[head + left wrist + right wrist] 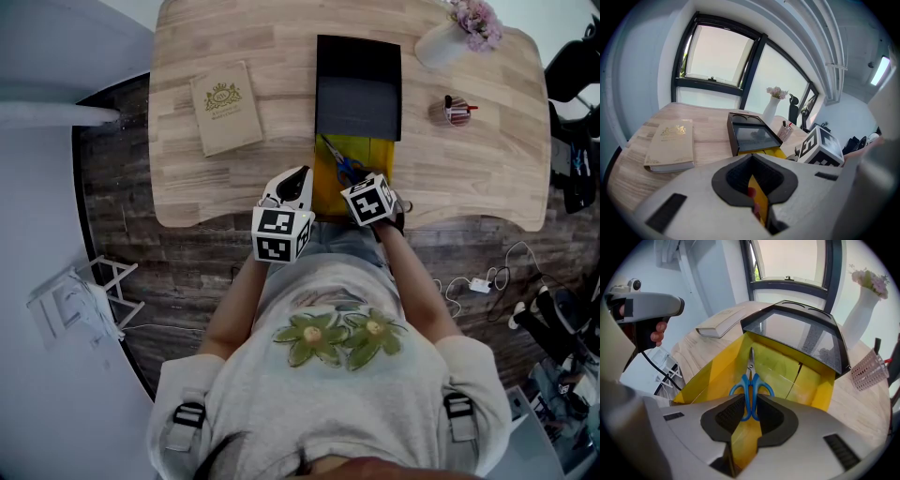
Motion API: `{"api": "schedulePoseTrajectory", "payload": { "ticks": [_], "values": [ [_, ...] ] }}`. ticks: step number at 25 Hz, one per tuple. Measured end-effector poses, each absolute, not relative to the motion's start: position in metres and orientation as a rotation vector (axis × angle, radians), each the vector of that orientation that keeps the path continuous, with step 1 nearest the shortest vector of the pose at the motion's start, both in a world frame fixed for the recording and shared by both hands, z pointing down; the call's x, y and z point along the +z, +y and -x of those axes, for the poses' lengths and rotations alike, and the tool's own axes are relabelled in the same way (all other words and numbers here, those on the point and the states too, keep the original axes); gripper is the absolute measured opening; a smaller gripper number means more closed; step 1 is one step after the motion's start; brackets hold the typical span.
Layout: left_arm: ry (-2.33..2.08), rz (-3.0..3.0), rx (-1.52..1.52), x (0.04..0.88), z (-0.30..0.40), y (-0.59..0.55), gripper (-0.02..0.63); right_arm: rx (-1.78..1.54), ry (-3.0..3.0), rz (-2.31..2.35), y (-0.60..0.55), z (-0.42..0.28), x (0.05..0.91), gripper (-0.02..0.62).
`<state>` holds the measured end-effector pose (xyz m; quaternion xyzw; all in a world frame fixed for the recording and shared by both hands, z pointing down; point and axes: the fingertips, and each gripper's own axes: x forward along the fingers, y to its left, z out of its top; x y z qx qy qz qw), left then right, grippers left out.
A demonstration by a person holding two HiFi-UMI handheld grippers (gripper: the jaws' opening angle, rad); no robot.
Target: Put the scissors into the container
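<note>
Blue-handled scissors [342, 165] [751, 380] lie flat inside a yellow drawer [377, 156] [787, 366] that sticks out of a black sleeve box [358, 89] [752, 136] [801, 333] toward the table's near edge. At the drawer's near right, my right gripper [364, 189] [743, 441] is shut on its front wall, with the scissor handles just beyond the jaws. My left gripper [298, 184] [758, 201] is by the drawer's near left corner, and a yellow edge shows pinched between its jaws.
A beige book [225, 106] [670, 145] lies left of the box. A white vase with flowers [445, 39] [865, 301] and a mesh pen cup [457, 111] [867, 371] stand to the right. The table's front edge [234, 220] runs under both grippers.
</note>
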<state>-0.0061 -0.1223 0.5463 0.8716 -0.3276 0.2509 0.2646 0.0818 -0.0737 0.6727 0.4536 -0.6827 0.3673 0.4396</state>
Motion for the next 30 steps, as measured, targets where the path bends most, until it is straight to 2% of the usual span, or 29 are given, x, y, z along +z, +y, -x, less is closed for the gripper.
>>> {"api": "schedulePoseTrajectory", "payload": {
  "ticks": [30],
  "values": [
    [-0.881, -2.345, 0.672, 0.547, 0.008, -0.123, 0.005, 0.937, -1.665, -1.068, -0.070, -0.079, 0.684, 0.083]
  ]
}}
